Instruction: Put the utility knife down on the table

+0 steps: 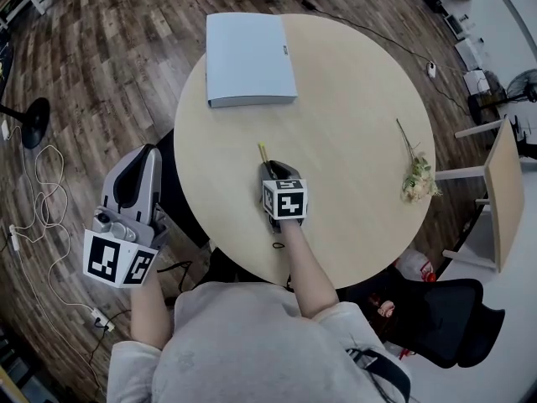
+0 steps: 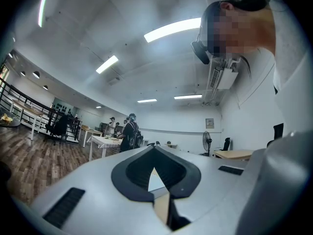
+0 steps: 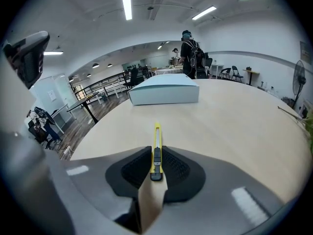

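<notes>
Right fingers (image 3: 134,169) clenched on the yellow utility knife (image 3: 157,148); left fingers (image 2: 131,173) pressed together, empty.
The right gripper view shows the knife pointing over the tabletop (image 3: 230,116) toward a pale blue box (image 3: 164,93). Only the head view shows the left gripper (image 1: 139,163) off the tabletop's edge, above the wood floor (image 1: 84,57).

Open-plan office: work tables (image 2: 105,141), office chair (image 1: 445,317), ceiling strip lights (image 3: 126,6).

No legible text anywhere. Left gripper (image 1: 141,159) and right gripper (image 1: 270,170) carry only black-and-white square markers, no characters. Small mark on the blue box (image 1: 249,57) at the table's far edge and wall plaque (image 2: 209,123): too small to read.
</notes>
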